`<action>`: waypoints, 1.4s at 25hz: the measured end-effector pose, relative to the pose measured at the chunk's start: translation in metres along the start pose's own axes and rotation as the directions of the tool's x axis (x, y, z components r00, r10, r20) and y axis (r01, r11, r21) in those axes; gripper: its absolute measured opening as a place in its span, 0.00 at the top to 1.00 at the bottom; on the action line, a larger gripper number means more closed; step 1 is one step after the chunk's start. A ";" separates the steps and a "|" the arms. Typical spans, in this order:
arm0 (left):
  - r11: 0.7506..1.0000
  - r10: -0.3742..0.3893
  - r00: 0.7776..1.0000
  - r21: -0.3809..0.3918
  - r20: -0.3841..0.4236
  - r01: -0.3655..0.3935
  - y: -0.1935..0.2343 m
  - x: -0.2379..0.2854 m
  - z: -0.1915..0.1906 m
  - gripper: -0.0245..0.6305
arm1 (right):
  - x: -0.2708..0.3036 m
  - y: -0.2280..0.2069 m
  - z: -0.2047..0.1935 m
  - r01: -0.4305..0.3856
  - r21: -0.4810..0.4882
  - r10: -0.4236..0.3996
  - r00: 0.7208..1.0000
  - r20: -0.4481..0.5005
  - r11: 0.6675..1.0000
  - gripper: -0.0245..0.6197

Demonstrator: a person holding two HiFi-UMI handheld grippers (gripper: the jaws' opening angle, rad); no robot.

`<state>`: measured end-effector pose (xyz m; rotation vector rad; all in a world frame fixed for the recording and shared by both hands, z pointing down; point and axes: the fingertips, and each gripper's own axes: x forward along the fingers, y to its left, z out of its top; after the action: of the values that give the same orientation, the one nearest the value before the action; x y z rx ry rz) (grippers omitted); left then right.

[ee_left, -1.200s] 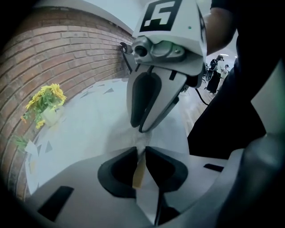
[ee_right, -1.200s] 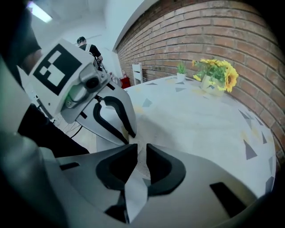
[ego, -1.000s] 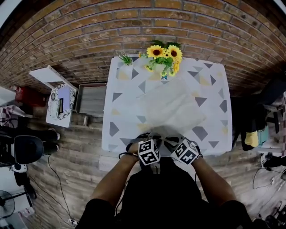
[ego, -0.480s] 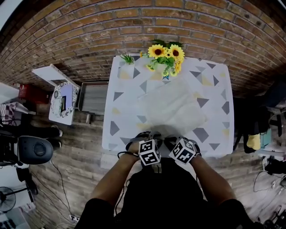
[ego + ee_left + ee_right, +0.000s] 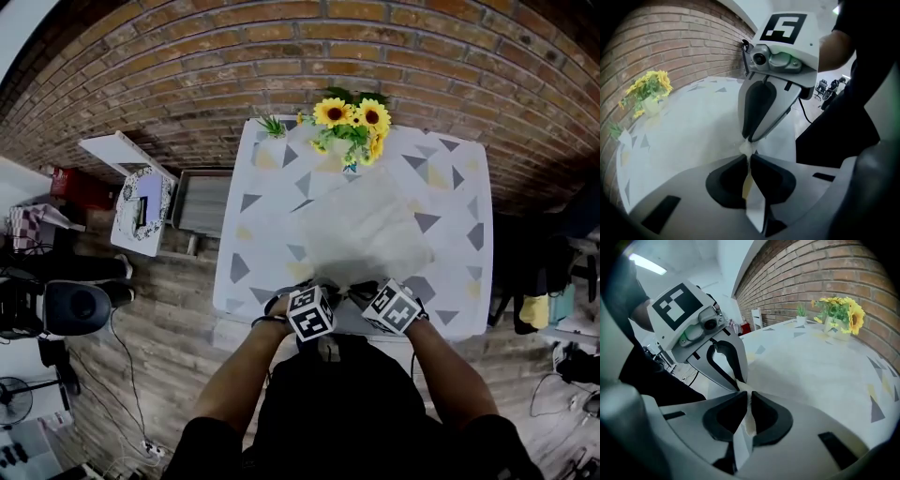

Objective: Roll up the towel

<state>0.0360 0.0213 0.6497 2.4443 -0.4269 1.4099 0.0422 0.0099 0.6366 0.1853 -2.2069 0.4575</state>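
A white towel point(image 5: 361, 234) lies spread across the middle of the table point(image 5: 258, 234), which has a triangle-patterned cloth. Both grippers are side by side at the towel's near edge, tips almost touching. My left gripper point(image 5: 330, 289) has just been closing and now pinches a thin fold of the towel's point(image 5: 693, 136) edge between its jaws point(image 5: 749, 157). My right gripper point(image 5: 367, 291) closed within the last second and is shut on the same edge point(image 5: 749, 397). The right gripper view shows the towel point(image 5: 811, 376) stretching away flat. Each gripper sees the other's fingers point(image 5: 757, 112) point(image 5: 729, 364) right in front.
A vase of sunflowers point(image 5: 352, 127) and a small green plant point(image 5: 269, 127) stand at the table's far edge by the brick wall. A grey crate point(image 5: 202, 202) and a white stool with a round object point(image 5: 141, 202) sit on the floor to the left.
Both grippers stay at the towel's near edge. The right one has shifted slightly right. The view has drifted a little.
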 end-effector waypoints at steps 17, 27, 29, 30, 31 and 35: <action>0.961 0.120 0.993 0.251 -0.001 -0.116 -0.003 -0.012 0.018 0.80 | -0.009 0.006 0.002 -0.018 -0.065 0.018 1.000 -0.010 0.998 0.91; 0.977 -0.062 0.998 0.204 -0.031 0.067 -0.024 -0.002 0.008 0.90 | -0.013 0.022 -0.008 -0.054 -0.031 0.053 0.998 -0.033 0.998 0.91; 0.979 -0.089 0.995 0.181 -0.050 0.096 -0.023 0.002 0.005 0.90 | -0.007 0.020 -0.011 -0.036 -0.031 0.035 0.998 -0.051 0.999 0.91; 0.980 -0.098 0.994 0.168 -0.058 0.106 -0.022 0.005 0.004 0.90 | -0.004 0.017 -0.013 -0.021 -0.029 0.019 0.998 -0.062 0.999 0.91; 0.982 -0.105 0.992 0.153 -0.066 0.114 -0.021 0.007 0.004 0.89 | 0.000 0.014 -0.015 -0.006 -0.022 0.005 0.997 -0.074 1.000 0.91; 0.986 -0.138 0.988 0.080 -0.075 0.144 -0.019 0.015 0.004 0.89 | 0.009 0.003 -0.022 0.045 0.019 -0.043 0.993 -0.106 0.999 0.91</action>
<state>0.0536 0.0355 0.6588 2.4290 -0.1777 1.4754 0.0517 0.0213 0.6556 0.2160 -2.0911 0.4562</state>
